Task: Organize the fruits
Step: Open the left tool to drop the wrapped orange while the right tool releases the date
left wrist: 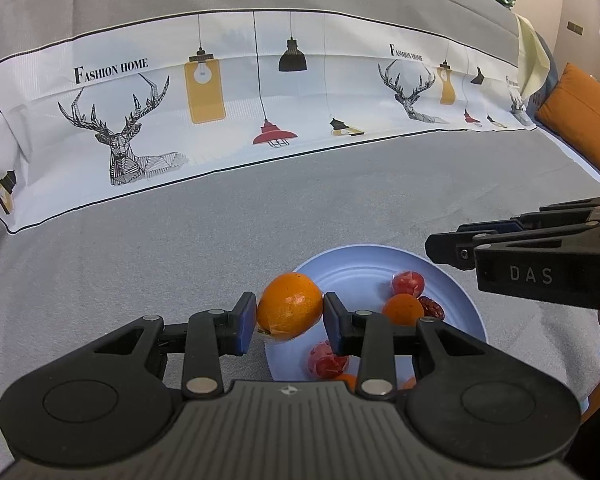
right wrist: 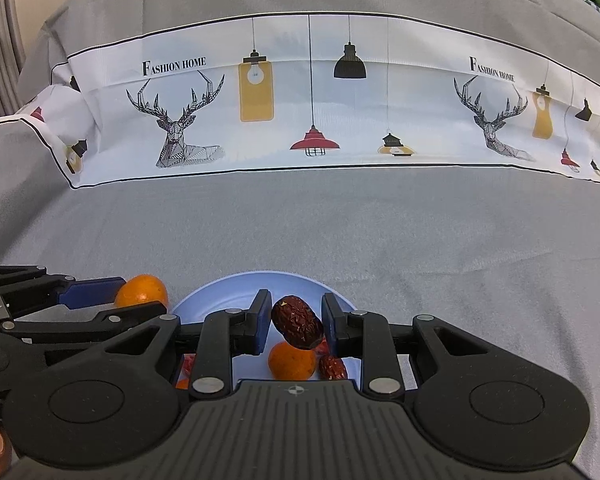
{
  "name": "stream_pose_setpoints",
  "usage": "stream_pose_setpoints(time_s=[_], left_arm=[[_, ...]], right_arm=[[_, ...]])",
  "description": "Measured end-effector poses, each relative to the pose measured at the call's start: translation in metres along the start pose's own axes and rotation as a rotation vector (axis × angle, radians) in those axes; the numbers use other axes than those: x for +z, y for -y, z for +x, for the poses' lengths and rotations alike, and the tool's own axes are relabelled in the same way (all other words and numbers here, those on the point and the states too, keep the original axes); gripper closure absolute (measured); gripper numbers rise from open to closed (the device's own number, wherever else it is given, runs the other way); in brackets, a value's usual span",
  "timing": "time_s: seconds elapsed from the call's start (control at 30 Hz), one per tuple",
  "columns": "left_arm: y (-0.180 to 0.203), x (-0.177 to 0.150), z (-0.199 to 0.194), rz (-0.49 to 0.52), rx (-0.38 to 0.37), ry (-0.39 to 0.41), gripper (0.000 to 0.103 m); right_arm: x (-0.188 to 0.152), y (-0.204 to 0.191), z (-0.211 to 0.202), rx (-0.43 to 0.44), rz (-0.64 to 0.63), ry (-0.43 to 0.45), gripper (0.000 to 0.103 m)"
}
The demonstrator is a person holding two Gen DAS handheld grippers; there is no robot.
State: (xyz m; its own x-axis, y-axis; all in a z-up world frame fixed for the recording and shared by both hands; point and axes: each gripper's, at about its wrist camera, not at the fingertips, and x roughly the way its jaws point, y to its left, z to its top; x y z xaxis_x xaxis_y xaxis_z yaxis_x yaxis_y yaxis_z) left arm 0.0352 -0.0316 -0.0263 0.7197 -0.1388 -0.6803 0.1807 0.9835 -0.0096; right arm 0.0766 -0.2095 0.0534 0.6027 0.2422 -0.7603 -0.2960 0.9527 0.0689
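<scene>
Both grippers are working over the blue plate (left wrist: 452,300), which is sitting on the grey cloth (left wrist: 180,260) w/ a printed white cloth band (left wrist: 220,112) behind. Left gripper (left wrist: 290,318) is grasping a large orange (left wrist: 290,310), pads pressing both flanks, fruit hanging above the plate's left rim. Right gripper (right wrist: 296,324) is clenching a dried red date (right wrist: 298,326) between its pads, hovering over the plate centre. Already lying in the plate: a small orange (right wrist: 292,360), a 2nd date (right wrist: 333,367), wrapped red fruits (left wrist: 408,283); other bits are peeking under the left gripper body, can't tell what exactly. Judgement: step in hand is carrying fruit to/from the plate, direction not clear. Doing it well = keeping the squeeze even on the round orange (likely to roll out), lowering close to a bare patch before releasing, and keeping the two grippers from colliding, since they are working near each other.
</scene>
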Motion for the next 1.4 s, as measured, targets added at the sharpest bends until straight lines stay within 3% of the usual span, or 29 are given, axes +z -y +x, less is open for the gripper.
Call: stream_pose_setpoints(time_s=[1.17,1.3,1.4], left_arm=[[0.009,0.001,0.001,0.014,-0.008,0.006,0.062],[0.010,0.001,0.003,0.022,-0.012,0.001,0.052],[0.010,0.001,0.002,0.019,-0.009,0.005,0.052]], right_arm=[[-0.004,-0.004,0.008,0.015,-0.025,-0.047,0.074],[-0.003,-0.001,0.008,0.004,-0.006,-0.044,0.074],[-0.004,0.000,0.009,0.003,0.006,-0.050,0.072]])
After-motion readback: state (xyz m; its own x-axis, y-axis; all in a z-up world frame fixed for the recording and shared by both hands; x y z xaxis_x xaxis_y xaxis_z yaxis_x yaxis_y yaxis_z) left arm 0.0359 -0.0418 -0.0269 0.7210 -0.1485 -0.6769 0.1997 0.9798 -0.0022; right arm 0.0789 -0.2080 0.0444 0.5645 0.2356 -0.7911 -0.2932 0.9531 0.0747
